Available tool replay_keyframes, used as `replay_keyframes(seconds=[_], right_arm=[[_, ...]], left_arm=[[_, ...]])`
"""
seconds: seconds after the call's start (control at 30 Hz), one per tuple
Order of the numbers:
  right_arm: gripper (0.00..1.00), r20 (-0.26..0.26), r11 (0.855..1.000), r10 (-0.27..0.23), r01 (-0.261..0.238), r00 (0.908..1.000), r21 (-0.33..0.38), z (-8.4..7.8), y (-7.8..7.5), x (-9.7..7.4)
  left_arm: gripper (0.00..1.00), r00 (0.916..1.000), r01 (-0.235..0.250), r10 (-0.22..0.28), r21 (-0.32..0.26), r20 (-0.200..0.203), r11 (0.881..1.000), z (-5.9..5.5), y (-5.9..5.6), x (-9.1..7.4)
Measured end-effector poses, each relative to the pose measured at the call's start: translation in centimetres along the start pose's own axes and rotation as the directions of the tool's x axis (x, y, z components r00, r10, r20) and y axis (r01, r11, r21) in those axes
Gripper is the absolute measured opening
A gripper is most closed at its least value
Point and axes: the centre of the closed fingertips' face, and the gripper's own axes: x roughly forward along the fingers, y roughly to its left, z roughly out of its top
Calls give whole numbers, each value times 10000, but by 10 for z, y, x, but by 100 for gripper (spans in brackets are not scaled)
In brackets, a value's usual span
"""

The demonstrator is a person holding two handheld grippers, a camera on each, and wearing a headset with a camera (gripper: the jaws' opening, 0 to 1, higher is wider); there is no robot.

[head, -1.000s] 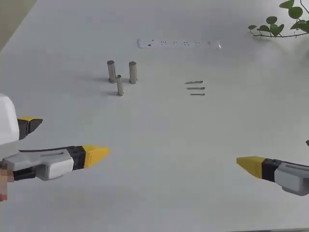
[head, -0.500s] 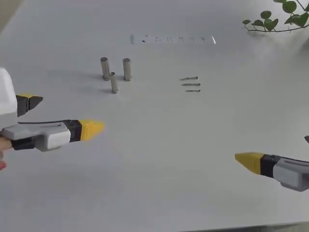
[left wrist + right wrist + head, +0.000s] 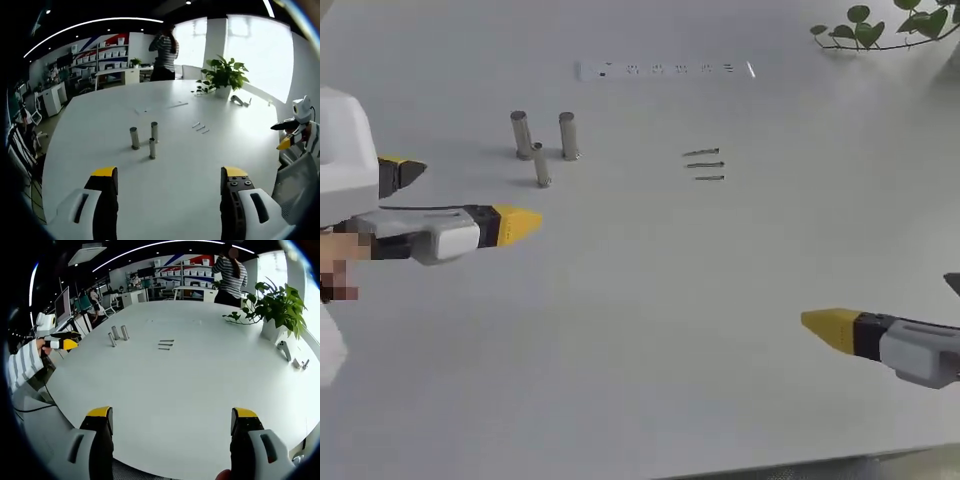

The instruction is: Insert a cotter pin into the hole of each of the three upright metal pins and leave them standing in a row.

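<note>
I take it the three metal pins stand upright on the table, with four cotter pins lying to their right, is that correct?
Not quite: three cotter pins lie right of the upright metal pins, not four, as the head view shows.

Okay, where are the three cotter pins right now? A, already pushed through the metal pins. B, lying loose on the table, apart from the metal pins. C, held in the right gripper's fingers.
B: the three cotter pins lie flat in a small stack of lines on the white table, well to the right of the three upright metal pins in the head view.
</note>
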Motion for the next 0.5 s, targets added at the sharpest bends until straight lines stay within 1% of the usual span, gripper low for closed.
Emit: replay_keyframes(seconds=[0.13,0.2,0.3,0.43,0.47,0.5], right_arm=[[97,-108,10000,-29,30,9999,33,-3,-1,2],[97,-172,10000,-34,34,9998,15,-4,-2,3],[97,-194,10000,-3,4,9998,47,-4,-1,3],[97,-149,10000,-26,27,9999,85,-2,-1,4],[97,-146,10000,-29,30,9999,88,-2,-1,4],[97,-155,9999,-34,35,9999,111,-2,-2,5]], left_arm=[[80,10000,67,-69,421,59,9991,6,2,11],[79,9999,131,-133,479,23,9988,8,3,16],[75,9998,206,-208,605,26,9980,9,5,24],[72,9997,250,-252,431,60,9988,10,10,32],[69,9997,242,-245,444,69,9987,10,11,33],[67,9997,217,-226,690,120,9974,11,12,35]])
